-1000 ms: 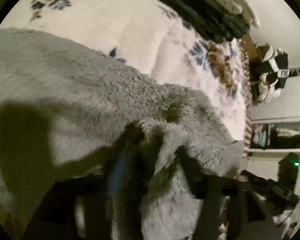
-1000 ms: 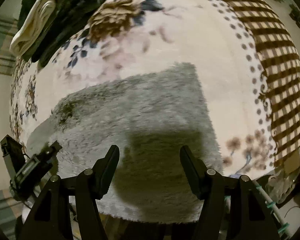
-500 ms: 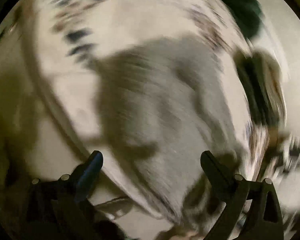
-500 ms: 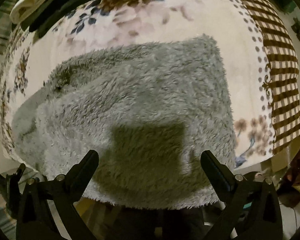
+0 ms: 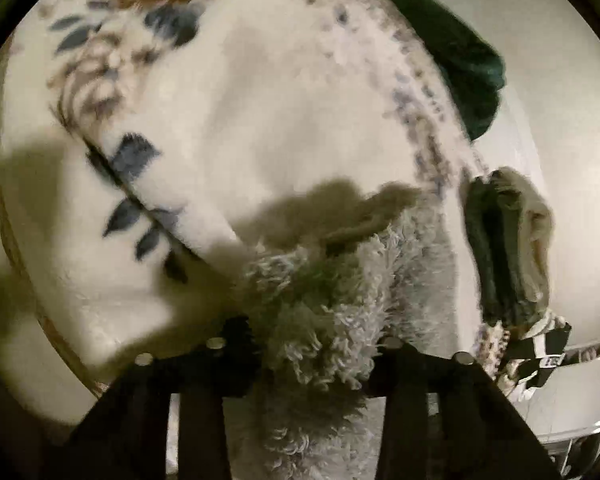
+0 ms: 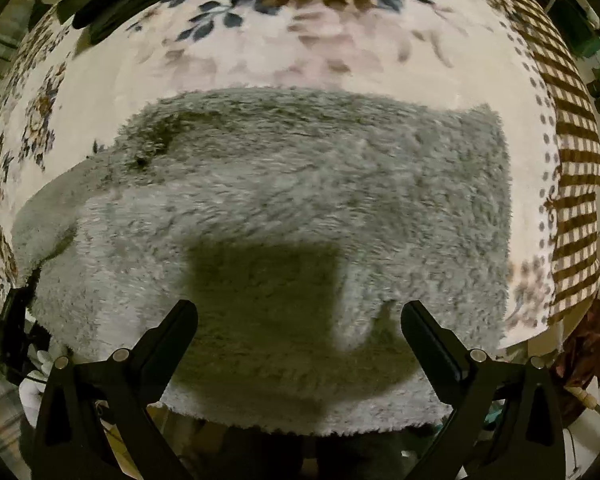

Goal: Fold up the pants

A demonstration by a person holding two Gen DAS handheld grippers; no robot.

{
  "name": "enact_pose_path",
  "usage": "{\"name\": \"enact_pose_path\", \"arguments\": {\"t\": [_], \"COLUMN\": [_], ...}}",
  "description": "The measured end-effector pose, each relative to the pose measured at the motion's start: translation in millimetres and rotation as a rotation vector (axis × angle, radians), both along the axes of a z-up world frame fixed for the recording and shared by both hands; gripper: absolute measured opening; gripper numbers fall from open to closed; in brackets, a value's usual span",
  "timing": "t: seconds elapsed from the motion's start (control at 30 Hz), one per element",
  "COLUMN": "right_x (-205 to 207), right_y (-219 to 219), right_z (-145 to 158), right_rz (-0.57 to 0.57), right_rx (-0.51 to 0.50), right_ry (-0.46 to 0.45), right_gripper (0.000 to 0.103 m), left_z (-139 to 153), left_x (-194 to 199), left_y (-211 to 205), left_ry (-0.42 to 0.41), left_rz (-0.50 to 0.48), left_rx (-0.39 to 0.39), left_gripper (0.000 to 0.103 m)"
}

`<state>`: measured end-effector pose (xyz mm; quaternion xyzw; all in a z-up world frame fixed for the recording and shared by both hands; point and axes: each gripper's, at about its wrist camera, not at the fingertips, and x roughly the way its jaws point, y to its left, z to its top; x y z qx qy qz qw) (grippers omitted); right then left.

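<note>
The fluffy grey pants (image 6: pixel 300 184) lie spread and folded over on a floral blanket (image 6: pixel 300 52), their near edge hanging over the bed's front. My right gripper (image 6: pixel 299 320) is open and empty, hovering just above the near part of the pants. In the left wrist view my left gripper (image 5: pixel 316 344) is closed on a bunched corner of the grey pants (image 5: pixel 332 312); its fingertips are buried in the fleece. The left gripper also shows at the far left edge of the right wrist view (image 6: pixel 16 320), at the pants' left end.
A pile of dark green and cream clothes (image 5: pixel 504 240) lies at the bed's far side, also seen in the right wrist view (image 6: pixel 100 4). A brown checked blanket border (image 6: pixel 572 168) runs along the right. The bed edge drops off near me.
My left gripper let go, swung open across the bed, and is now shut on a corner of the pants. My right gripper opened wide and the pants came closer.
</note>
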<state>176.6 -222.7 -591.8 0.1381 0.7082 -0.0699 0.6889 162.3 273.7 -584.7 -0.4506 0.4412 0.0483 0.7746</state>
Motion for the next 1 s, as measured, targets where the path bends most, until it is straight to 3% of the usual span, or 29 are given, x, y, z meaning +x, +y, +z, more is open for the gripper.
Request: {"name": "enact_pose_path", "arguments": {"t": [0.13,0.23,0.43,0.6,0.73,0.87,1.0], "right_x": [-1.4,-7.5,-19.0,-23.1,-27.9,-42.1,-66.3], "right_y": [6.4,2.9,-27.6,-52.5,-70.4,-100.0,-143.9], "right_z": [-2.3,-5.8,-0.3,15.7,27.2,33.5,38.5], "right_rz": [0.008,0.004,-0.014,-0.024,-0.033,-0.067,-0.139], "right_rx": [0.015,0.036,0.095,0.104,0.099,0.097,0.092], "right_ry": [-0.013,-0.025,-0.048,-0.083,-0.104,-0.114,-0.12], "right_gripper": [0.103,0.103,0.103,0.103,0.103,0.103,0.103], "left_z": [36.6,65.4,88.6,124.6,179.9,225.7,236.2], "left_x": [-11.0,-23.6,-47.2,-48.7,-41.3,-43.8,-49.7], "left_y": [-10.7,-16.4,-27.7,-57.0,-111.1,-192.8,-282.5], "left_ry": [-0.068,-0.07,-0.048,-0.135,-0.278,-0.382,-0.419], "left_rz": [-0.022,-0.008,-0.012,-0.047,-0.169,-0.354,-0.519], "left_rx": [0.083,0.109,0.155,0.181,0.191,0.162,0.112], "left_gripper": [0.028,0.028,0.027,0.023,0.023,0.023,0.023]}}
